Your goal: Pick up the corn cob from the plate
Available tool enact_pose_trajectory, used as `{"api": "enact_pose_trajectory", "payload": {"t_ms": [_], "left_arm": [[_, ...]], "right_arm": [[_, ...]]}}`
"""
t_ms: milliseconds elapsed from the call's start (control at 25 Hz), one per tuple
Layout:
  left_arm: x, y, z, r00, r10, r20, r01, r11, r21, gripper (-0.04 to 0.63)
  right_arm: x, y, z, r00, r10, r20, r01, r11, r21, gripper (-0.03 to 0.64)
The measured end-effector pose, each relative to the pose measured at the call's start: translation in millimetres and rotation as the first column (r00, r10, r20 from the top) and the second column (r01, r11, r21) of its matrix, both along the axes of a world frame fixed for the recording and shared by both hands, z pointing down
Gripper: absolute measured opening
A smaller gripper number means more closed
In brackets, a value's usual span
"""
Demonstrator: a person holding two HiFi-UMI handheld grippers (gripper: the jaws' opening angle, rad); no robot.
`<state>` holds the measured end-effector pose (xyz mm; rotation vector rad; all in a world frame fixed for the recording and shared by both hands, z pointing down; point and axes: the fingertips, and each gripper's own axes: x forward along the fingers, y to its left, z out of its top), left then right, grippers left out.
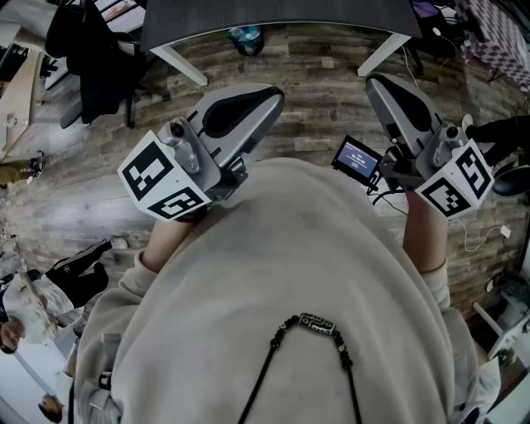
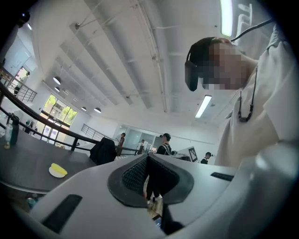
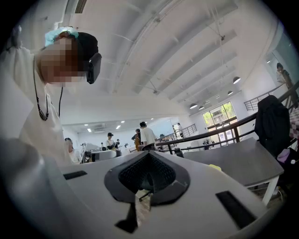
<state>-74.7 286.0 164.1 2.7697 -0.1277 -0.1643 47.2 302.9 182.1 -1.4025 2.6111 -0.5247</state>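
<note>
In the left gripper view a yellow corn cob (image 2: 58,168) lies on a small white plate (image 2: 55,174) on the dark table (image 2: 23,163), far off to the left. A sliver of yellow (image 3: 215,167) shows at the table's near edge in the right gripper view. Both grippers are held close to the person's chest, well short of the table. The left gripper (image 1: 267,96) (image 2: 148,158) has its pads together with nothing between them. The right gripper (image 1: 378,84) (image 3: 148,156) is likewise shut and empty. The head view does not show the corn.
The dark table (image 1: 273,16) stands ahead on white legs over a wood floor. A chair draped with a black jacket (image 1: 91,58) is at the left of it. A teal object (image 1: 246,37) lies under the table. Several people stand in the far background.
</note>
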Motion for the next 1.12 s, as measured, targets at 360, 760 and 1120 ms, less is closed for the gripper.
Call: {"api": "enact_pose_trajectory", "payload": {"t_ms": [360,760,1120], "left_arm": [[13,-1,15,0.999,0.036,0.037,-0.034,0.998,-0.043,0.006],[16,-1,31,0.997,0.014,0.07,-0.009,0.997,-0.073,0.006],[15,-13,34,0.996,-0.031,0.086,0.039,0.995,-0.093,0.006]], "right_arm": [[10,-6,3,0.999,0.001,0.052,0.001,0.999,-0.035,0.015],[21,0,17,0.996,0.001,0.084,0.003,0.999,-0.044,0.015],[20,-2,25,0.996,-0.022,0.088,0.028,0.997,-0.069,0.015]]}}
